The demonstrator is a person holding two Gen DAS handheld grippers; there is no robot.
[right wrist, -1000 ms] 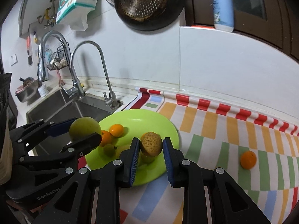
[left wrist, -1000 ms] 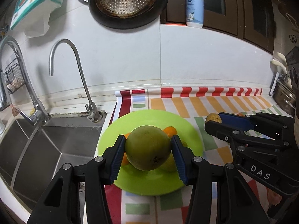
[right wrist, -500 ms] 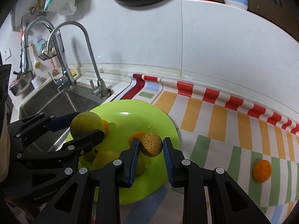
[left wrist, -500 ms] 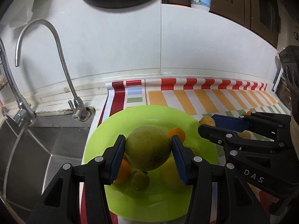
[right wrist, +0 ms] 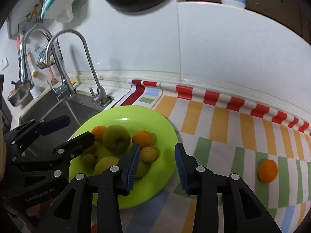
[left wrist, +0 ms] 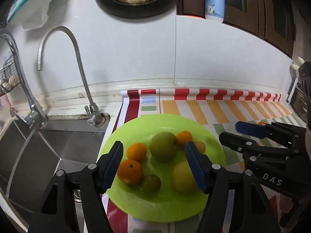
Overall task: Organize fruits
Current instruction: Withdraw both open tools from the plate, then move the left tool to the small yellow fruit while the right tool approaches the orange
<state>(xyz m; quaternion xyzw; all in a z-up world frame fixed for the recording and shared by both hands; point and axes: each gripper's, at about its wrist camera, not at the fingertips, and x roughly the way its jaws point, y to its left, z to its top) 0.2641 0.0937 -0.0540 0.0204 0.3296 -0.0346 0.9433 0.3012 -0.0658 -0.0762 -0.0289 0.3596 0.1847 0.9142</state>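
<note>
Both grippers just let go over the green plate [left wrist: 136, 209]. Left gripper [left wrist: 154, 165] jaws have been opening, now spread, nothing pinched; big green fruit [left wrist: 163, 146] sits mid-plate w/ the oranges. Right gripper [right wrist: 156, 163] also opening, spread & empty; its small rough yellow fruit [right wrist: 148, 154] lies on the plate just ahead. Lift both straight up, don't nudge the pile. Far right: stray orange [right wrist: 267, 170] on the striped mat [right wrist: 223, 116], prob. next.

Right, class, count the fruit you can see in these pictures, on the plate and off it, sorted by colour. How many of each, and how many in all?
Orange fruit: 4 (one lies off the plate)
Green fruit: 2
Yellow fruit: 2, it seems; partly hidden
Tan rough fruit: 1
Total: 9
</note>
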